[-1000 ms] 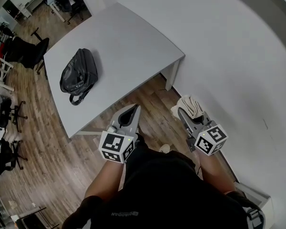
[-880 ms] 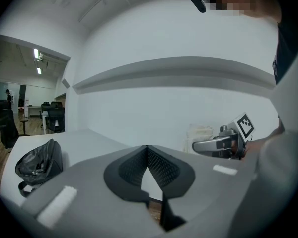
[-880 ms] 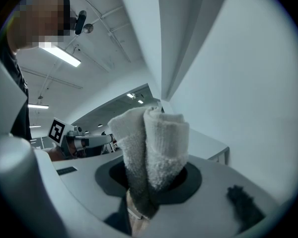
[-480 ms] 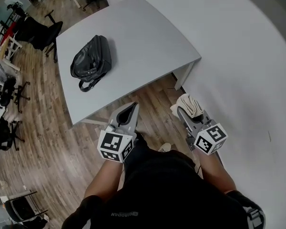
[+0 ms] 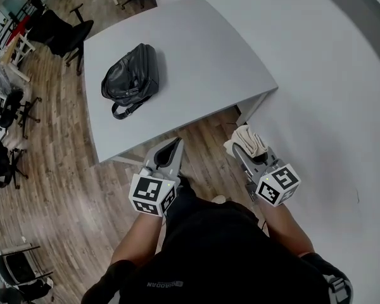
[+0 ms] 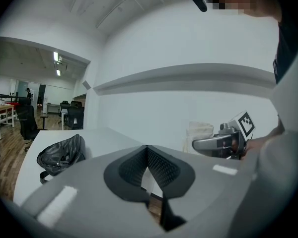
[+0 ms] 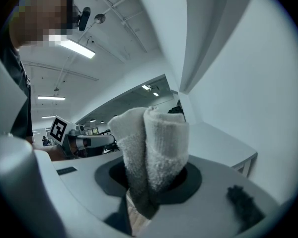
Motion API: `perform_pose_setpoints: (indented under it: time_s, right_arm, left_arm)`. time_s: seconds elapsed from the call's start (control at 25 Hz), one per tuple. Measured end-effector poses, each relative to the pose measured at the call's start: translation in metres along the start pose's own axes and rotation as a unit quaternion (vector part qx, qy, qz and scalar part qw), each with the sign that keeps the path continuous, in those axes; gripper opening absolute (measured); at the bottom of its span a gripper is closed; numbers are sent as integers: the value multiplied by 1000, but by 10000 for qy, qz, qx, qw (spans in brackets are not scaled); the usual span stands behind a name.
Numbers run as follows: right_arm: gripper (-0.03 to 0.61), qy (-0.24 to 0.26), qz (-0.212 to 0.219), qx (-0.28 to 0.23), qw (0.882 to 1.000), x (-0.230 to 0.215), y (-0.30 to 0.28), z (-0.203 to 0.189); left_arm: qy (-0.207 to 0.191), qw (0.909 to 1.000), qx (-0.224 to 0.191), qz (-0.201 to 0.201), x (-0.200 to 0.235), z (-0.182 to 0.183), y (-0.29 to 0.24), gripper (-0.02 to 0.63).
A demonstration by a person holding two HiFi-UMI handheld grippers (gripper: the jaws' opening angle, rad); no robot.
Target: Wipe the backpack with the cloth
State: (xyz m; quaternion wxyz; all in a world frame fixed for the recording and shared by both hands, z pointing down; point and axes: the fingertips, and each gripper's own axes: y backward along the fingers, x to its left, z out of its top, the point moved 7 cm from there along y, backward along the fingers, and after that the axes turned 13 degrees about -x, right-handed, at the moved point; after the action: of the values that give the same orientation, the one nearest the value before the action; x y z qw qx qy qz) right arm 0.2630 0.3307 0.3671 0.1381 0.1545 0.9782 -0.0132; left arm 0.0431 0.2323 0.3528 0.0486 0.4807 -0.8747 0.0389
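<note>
A black leather backpack [image 5: 130, 79] lies on the white table [image 5: 196, 62], toward its left side; it also shows in the left gripper view as the backpack [image 6: 61, 155]. My right gripper [image 5: 239, 145] is shut on a folded white cloth [image 5: 249, 140], which stands up between its jaws as the cloth [image 7: 150, 150]. My left gripper [image 5: 177, 142] is shut and holds nothing; its tip [image 6: 147, 148] points toward the table. Both grippers hover over the wooden floor, short of the table's near edge.
Black office chairs [image 5: 54, 30] stand beyond the table's far left corner. More chairs and furniture [image 5: 6, 106] line the left of the room. A white wall [image 5: 329, 75] runs along the right. Wooden floor [image 5: 63, 189] lies between me and the table.
The table and backpack have shifted rightward and nearer in the head view as I moved toward them. Both grippers keep their pose, the cloth still held in the right one.
</note>
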Motion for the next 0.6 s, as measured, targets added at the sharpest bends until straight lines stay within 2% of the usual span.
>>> perform_pose_setpoints:
  time_s: [0.6]
  right_arm:
    - [109, 0, 186, 211, 9996, 7, -66, 5]
  left_arm:
    - [150, 9997, -17, 196, 55, 10, -9, 6]
